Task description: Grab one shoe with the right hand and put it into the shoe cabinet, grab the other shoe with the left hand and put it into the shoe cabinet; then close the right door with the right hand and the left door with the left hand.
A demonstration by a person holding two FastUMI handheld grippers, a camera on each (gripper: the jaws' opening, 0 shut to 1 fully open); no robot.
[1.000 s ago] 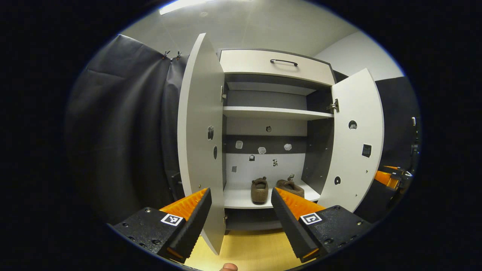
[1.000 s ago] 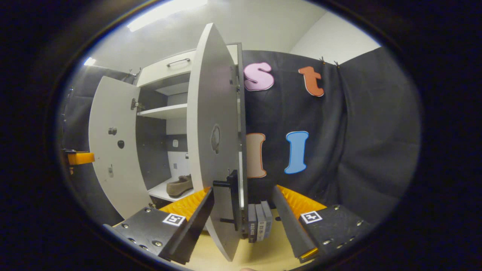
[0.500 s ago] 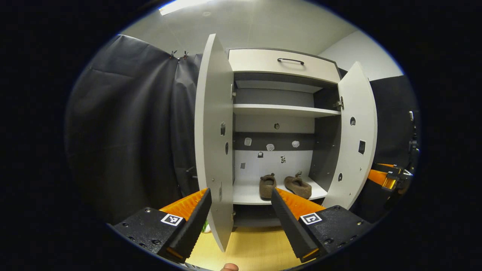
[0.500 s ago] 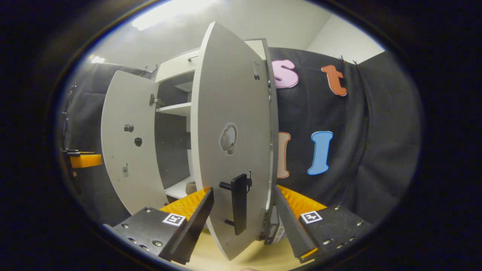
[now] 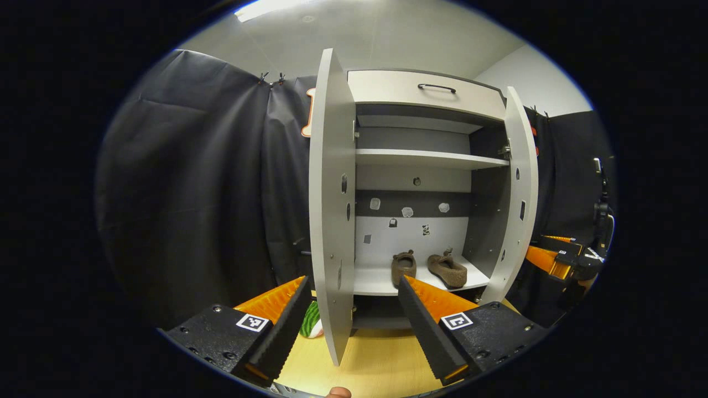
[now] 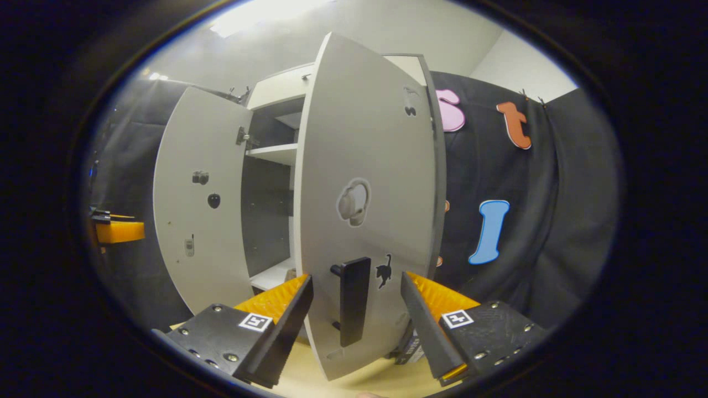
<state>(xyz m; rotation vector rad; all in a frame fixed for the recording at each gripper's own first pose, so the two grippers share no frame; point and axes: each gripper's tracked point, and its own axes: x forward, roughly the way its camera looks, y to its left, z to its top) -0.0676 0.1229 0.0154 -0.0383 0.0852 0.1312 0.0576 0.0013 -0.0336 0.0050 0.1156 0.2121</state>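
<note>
Right door [image 6: 365, 193] swung partly closed; both grippers' fingers spread, empty; fuzzy shoes [image 5: 428, 267] shelved.

Left gripper view: camera rides on the left gripper [image 5: 351, 323], low and level, facing the open shoe cabinet [image 5: 423, 99] almost head-on from in front of its left door [image 5: 331, 204], near that door's edge; both shoes [image 5: 428, 268] lie farther in on the bottom shelf; the right gripper [image 5: 556, 257] appears at the far right. Right gripper view: camera rides on the right gripper [image 6: 357, 326], close to the outer face of the right door [image 6: 368, 182], with the handle [image 6: 353, 301] between its jaws, looking obliquely past the door into the cabinet. Shared: both doors, cabinet interior, upper shelf.
</note>
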